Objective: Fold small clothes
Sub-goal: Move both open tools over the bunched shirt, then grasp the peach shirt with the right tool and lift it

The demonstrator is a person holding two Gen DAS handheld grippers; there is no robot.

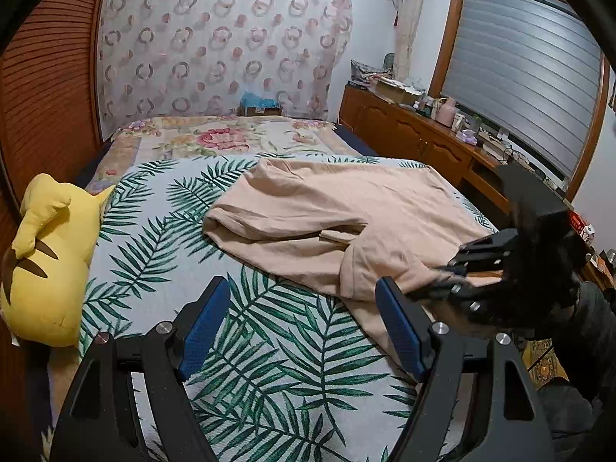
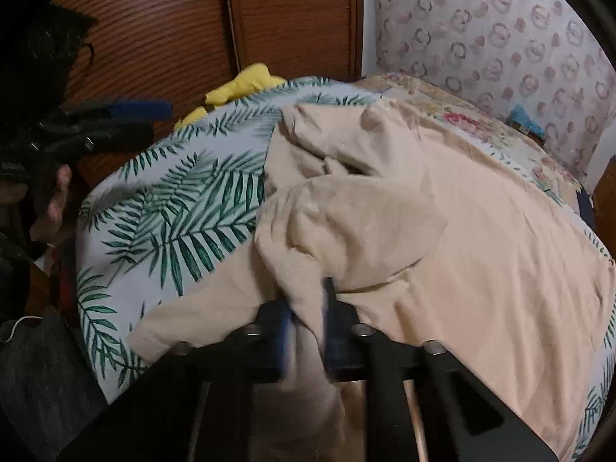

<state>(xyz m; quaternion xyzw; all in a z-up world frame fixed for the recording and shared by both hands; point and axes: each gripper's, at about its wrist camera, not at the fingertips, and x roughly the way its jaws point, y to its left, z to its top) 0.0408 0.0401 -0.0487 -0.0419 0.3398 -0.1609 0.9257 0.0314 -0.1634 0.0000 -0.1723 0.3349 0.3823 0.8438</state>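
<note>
A peach-beige garment [image 1: 327, 211] lies crumpled across the palm-leaf bedcover [image 1: 269, 346]. Its near edge hangs over the bed's side. My left gripper [image 1: 302, 308] is open above bare cover, and its right blue pad [image 1: 400, 327] is at the garment's near hem. In the left wrist view my right gripper [image 1: 439, 277] reaches in from the right onto that hem. The right wrist view shows the right gripper [image 2: 308, 304] shut on a fold of the garment [image 2: 423, 231] at the bed's edge, with cloth bunched between its pads. The left gripper [image 2: 161, 121] hovers at the far left.
A yellow plush toy [image 1: 46, 261] sits at the bed's left edge against a louvred wooden wardrobe [image 1: 46, 96]. Floral bedding [image 1: 215, 134] covers the far end. A wooden sideboard [image 1: 415, 134] crowded with small items runs along the right under a blind.
</note>
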